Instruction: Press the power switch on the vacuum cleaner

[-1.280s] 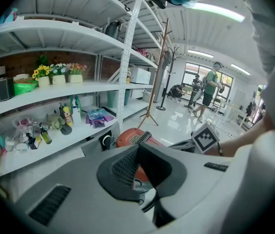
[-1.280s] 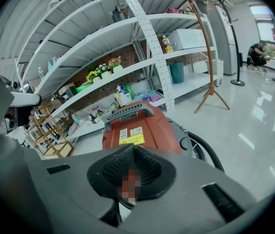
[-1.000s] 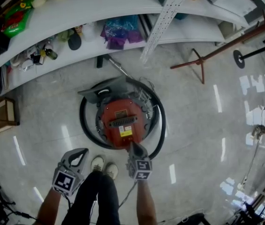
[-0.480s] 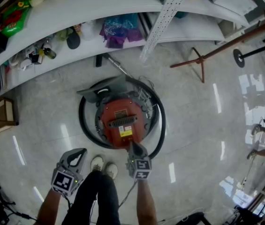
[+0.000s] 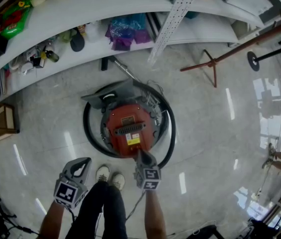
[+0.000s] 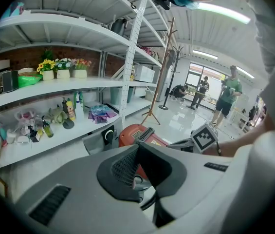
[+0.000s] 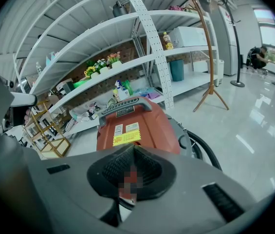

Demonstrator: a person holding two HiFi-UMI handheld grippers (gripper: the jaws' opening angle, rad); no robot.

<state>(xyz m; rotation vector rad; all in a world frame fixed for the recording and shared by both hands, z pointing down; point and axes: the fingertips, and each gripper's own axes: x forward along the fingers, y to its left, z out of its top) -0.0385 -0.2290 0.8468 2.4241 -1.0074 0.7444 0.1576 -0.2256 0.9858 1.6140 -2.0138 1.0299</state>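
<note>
Standing on the glossy pale floor (image 5: 205, 133) just ahead of the person's shoes (image 5: 109, 176), the red vacuum cleaner (image 5: 129, 121) has its long axis running from the person toward the white shelf (image 5: 205, 31). Its grey nose with the hose socket points away at the shelf, skewed a little to the left, and its rounded red tail faces the person. A black ribbed handle (image 7: 125, 106) lies crosswise on top, and a yellow label (image 7: 126, 138) sits on the near slope below it. The black hose (image 5: 171, 133) lies on the floor in a loop around the body. The right gripper (image 5: 141, 154) reaches forward, its tip over the near rim of the red tail; whether it touches the casing cannot be told, and the switch itself cannot be made out. Its jaws are clenched tip to tip with nothing held between them, the red casing close behind them in the right gripper view (image 7: 133, 149). The left gripper (image 5: 85, 161) is held back beside the left shoe, apart from the machine, its jaws likewise pressed together and empty (image 6: 137, 147). A brown coat stand (image 5: 215, 61) stands well off to the right.
</note>
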